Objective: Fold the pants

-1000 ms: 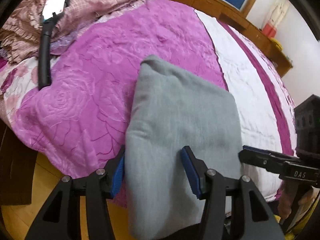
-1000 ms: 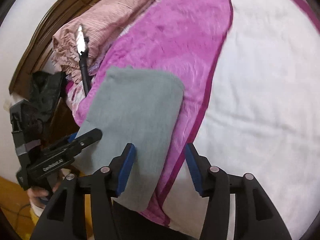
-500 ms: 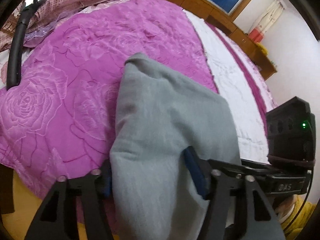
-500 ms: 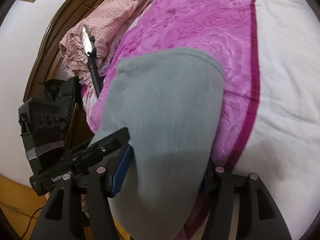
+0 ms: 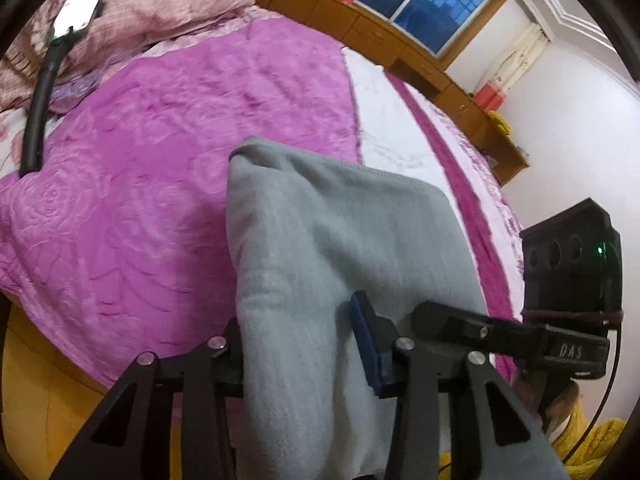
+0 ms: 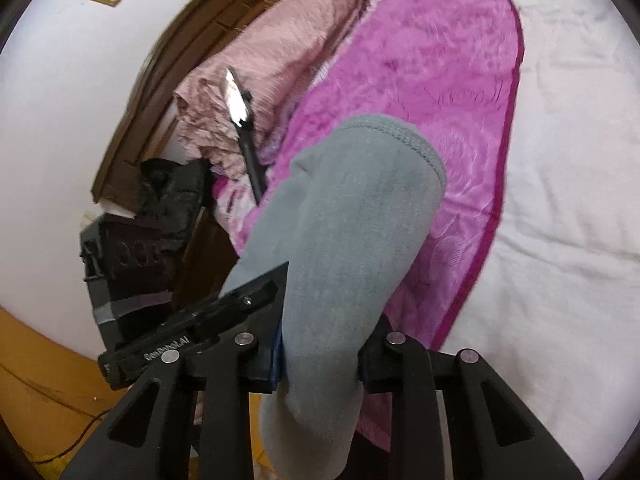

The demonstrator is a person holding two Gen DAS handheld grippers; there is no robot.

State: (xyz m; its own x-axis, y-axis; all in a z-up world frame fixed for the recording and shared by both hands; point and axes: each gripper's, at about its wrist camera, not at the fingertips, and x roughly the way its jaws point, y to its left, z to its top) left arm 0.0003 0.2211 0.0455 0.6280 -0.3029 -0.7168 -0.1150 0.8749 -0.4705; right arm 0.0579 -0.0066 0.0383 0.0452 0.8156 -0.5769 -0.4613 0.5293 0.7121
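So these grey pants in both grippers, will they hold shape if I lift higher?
Probably not: the grey pants drape limply between the left gripper and right gripper. The knit looks thick and soft, so they likely sag but shouldn't slip easily.

The folded pants [image 5: 332, 248] are held over the near edge of the bed [image 5: 152, 152], with the left gripper [image 5: 298, 344] clamped on their near left part and the right gripper [image 6: 320, 354] on their near right part. Pillows [image 5: 160, 0] are piled at the far left of the bed, and a phone on a stand [image 5: 52, 64] is placed just before them. A window [image 5: 424, 4] is set in the far wall beyond the bed.
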